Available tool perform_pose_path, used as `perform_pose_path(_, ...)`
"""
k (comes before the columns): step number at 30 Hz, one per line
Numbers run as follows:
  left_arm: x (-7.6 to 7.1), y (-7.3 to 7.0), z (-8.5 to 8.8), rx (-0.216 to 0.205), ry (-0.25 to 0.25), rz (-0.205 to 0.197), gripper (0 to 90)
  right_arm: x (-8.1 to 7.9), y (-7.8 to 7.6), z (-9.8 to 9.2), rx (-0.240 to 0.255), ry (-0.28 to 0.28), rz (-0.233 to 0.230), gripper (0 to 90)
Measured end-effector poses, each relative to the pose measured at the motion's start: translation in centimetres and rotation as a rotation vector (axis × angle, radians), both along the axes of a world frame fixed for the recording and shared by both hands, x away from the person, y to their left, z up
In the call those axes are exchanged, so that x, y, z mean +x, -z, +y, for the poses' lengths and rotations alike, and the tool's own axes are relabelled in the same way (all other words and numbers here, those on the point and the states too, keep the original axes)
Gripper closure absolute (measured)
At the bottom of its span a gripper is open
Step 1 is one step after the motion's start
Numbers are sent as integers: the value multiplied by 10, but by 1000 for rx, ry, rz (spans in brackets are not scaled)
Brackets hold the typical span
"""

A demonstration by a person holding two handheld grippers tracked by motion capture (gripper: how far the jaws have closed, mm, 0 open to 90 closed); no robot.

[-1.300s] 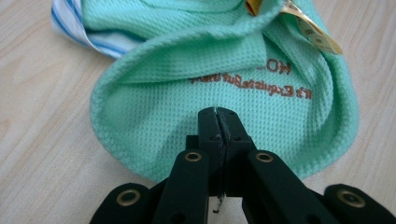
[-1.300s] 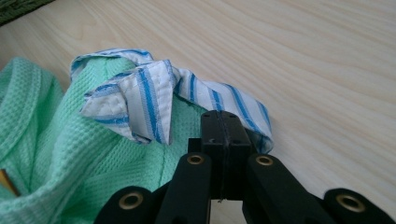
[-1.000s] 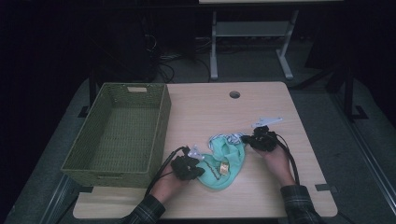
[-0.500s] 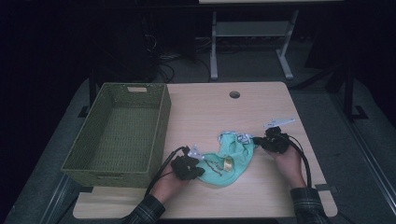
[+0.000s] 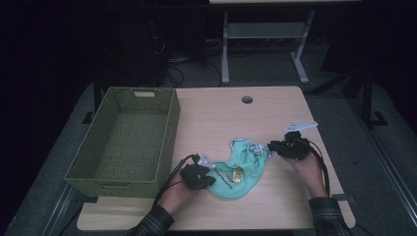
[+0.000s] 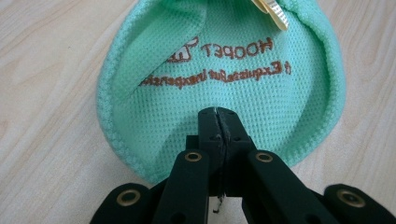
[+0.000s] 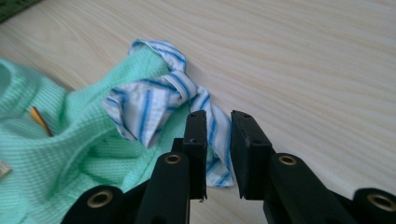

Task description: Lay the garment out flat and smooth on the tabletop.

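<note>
A mint-green knitted garment (image 5: 241, 172) with brown stitched lettering (image 6: 224, 70) lies on the wooden table (image 5: 221, 118), a blue-and-white striped trim (image 7: 149, 102) at its right end. My left gripper (image 5: 209, 174) is at the garment's left edge, its jaws closed tight (image 6: 217, 112) on the green fabric. My right gripper (image 5: 270, 146) is at the striped end. Its jaws have just been opening, and in the right gripper view (image 7: 218, 126) a gap shows between them. A strip of the striped trim lies in that gap, not pressed.
A green woven basket (image 5: 169, 128) stands empty at the table's left, close to my left hand. A round cable hole (image 5: 247, 100) sits near the table's far edge. A small yellow label (image 5: 237, 175) shows on the garment.
My right hand has moved to the right, drawing the garment's striped end out, and its jaws have parted. The left hand has stayed where it was.
</note>
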State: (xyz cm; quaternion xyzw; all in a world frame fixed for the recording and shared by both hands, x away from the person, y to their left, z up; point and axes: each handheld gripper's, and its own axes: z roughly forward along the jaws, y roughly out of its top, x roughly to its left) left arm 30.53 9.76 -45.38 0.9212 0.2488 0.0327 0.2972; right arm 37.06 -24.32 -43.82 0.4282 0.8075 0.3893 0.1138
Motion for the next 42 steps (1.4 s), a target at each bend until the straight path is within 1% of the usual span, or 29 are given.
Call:
perform_pose_path(2, 0, 0, 0, 2, 1, -1, 886, -1, -2, 1, 9, -3, -5, 750)
perform_pose_path(4, 0, 0, 0, 2, 0, -1, 886, 0, -5, 5, 7, -11, 6, 738)
perform_pose_path(6, 0, 0, 0, 2, 1, 2, 885, 1, -10, 10, 8, -28, -10, 739)
perform_pose_path(7, 0, 0, 0, 2, 1, 2, 885, 2, -13, 12, 9, -33, -10, 738)
perform_pose_path(9, 0, 0, 0, 2, 2, 2, 885, 3, -16, 19, 19, -46, -35, 739)
perform_pose_path(11, 0, 0, 0, 0, 0, 0, 885, 6, -18, 25, 24, -62, -13, 736)
perform_pose_path(15, 0, 0, -1, 3, 2, -1, 885, 12, -21, 42, 23, -90, -32, 741)
perform_pose_path(17, 0, 0, 0, 7, 4, -4, 885, 16, -20, 50, 22, -107, -14, 743)
perform_pose_path(21, 0, 0, -1, 8, 3, -6, 884, 21, -19, 66, 6, -135, -6, 742)
perform_pose_path(24, 0, 0, -1, 7, 3, -5, 884, 25, -14, 76, -16, -155, -3, 740)
perform_pose_path(28, 0, 0, -1, 7, 4, -5, 884, 29, -3, 86, -33, -168, 26, 736)
perform_pose_path(30, 0, 0, -1, 7, 3, -5, 884, 30, 1, 91, -45, -175, 35, 736)
perform_pose_path(31, 0, 0, -1, 7, 3, -6, 884, 31, 4, 92, -52, -183, 32, 736)
perform_pose_path(39, 0, 0, 0, 6, 5, -5, 884, 34, 16, 99, -84, -197, 65, 718)
perform_pose_path(41, 0, 0, 0, 6, 5, -5, 884, 34, 18, 100, -105, -207, 63, 710)
perform_pose_path(42, 0, 0, 0, 7, 5, -3, 884, 33, 19, 102, -107, -209, 62, 710)
